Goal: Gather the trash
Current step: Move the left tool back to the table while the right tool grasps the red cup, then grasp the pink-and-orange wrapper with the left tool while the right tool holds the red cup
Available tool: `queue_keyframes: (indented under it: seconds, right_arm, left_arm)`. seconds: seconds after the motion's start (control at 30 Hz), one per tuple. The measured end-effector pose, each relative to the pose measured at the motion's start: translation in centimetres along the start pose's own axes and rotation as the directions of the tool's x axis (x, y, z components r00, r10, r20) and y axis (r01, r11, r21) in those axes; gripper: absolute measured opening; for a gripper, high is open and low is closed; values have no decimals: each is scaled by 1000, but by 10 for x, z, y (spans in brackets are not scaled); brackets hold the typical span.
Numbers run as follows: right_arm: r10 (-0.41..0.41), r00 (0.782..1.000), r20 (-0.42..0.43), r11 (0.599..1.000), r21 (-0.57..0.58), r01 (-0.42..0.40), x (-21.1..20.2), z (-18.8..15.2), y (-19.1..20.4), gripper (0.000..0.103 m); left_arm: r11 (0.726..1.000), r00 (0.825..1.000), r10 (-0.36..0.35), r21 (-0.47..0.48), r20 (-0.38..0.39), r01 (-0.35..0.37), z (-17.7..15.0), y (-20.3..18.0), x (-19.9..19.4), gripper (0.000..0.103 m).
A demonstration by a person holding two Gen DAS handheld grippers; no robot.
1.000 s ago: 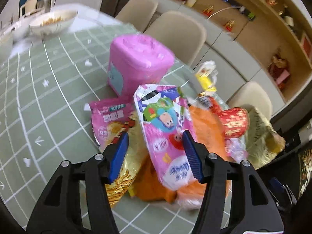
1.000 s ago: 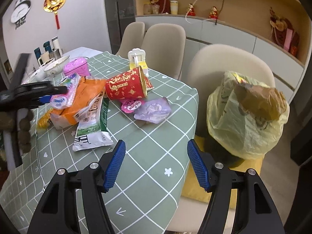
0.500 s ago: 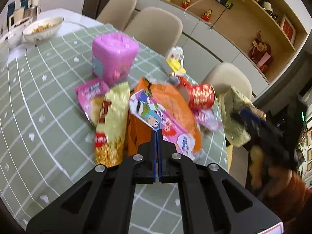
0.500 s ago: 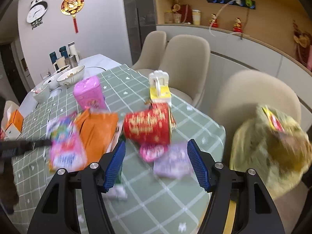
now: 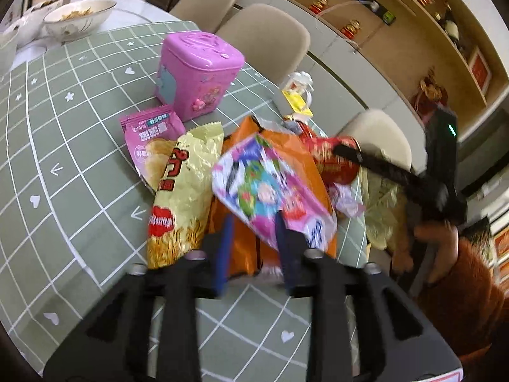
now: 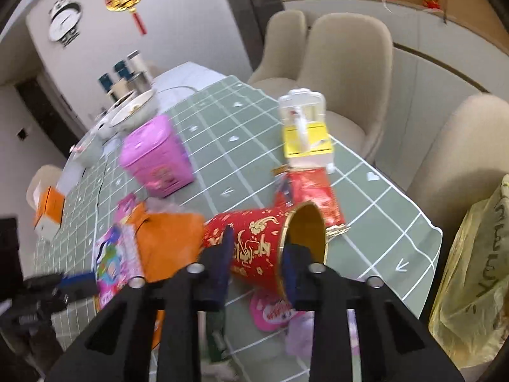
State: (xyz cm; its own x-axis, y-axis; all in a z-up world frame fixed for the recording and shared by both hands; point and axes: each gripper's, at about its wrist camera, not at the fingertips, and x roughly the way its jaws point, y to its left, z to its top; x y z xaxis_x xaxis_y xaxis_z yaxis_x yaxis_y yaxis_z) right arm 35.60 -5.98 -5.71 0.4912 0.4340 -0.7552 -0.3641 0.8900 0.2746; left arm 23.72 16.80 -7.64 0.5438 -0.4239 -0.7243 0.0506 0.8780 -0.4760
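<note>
A pile of wrappers lies on the green checked tablecloth. My left gripper is open; its fingers straddle the near end of a pink cartoon wrapper that lies on an orange bag. My right gripper has its fingers on either side of a red paper cup lying on its side; contact is blurred. The cup also shows in the left wrist view. A yellow trash bag hangs off the table's right end.
A yellow chip bag and a small pink packet lie left of the pile. A pink tin, a yellow-white toy and a bowl stand farther back. Beige chairs line the far side.
My left gripper was shut on the pink wrapper and has opened, with the wrapper back on the pile. My right gripper has moved in over the red cup and narrowed around it.
</note>
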Motion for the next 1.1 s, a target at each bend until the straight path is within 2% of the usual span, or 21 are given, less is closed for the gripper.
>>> queue_keyframes:
  seconds: [0.07, 0.17, 0.27, 0.3, 0.33, 0.4, 0.57, 0.77, 0.93, 1.0, 1.1]
  right_arm:
    - [-1, 1000, 1, 999, -33, 1, -7, -6, 11, 7]
    - [-30, 999, 32, 998, -55, 32, -23, -11, 23, 5]
    - [-56, 996, 72, 997, -57, 61, -44, -13, 27, 5]
    - [-61, 995, 82, 996, -57, 66, -52, -13, 28, 5]
    - [-72, 993, 95, 995, -64, 78, -62, -14, 30, 5]
    - [-85, 990, 112, 993, -75, 94, -77, -15, 30, 5]
    - [-122, 983, 140, 988, -80, 134, -113, -26, 29, 5]
    - [-174, 973, 149, 980, -70, 186, -140, -52, 21, 5]
    - [-179, 972, 152, 981, -45, 188, -157, -68, 9, 5]
    - [-167, 975, 144, 984, -32, 173, -161, -73, 4, 5]
    - [-159, 978, 136, 986, -37, 165, -162, -78, 6, 5]
  left_arm:
    - [1000, 1000, 13, -22, 0, -13, 5, 3, 7, 33]
    - [998, 999, 49, -44, -11, -50, 12, 6, 22, 35]
    - [995, 998, 56, -79, -38, -59, 16, 8, 35, 33]
    - [995, 998, 57, -79, -33, -60, 17, 7, 34, 17]
    - [996, 998, 62, -68, -24, -64, 17, 5, 33, 8]
    - [997, 997, 74, -36, 17, -74, 20, -4, 21, 2]
    - [994, 990, 103, 38, 96, -107, 23, -25, -14, 1]
    - [975, 976, 123, 163, 181, -153, 17, -70, -47, 1]
    - [971, 974, 105, 191, 201, -145, 13, -92, -56, 1]
    - [980, 981, 71, 169, 181, -102, 13, -91, -54, 1]
    - [989, 994, 4, 148, 109, -20, 7, -79, -42, 1]
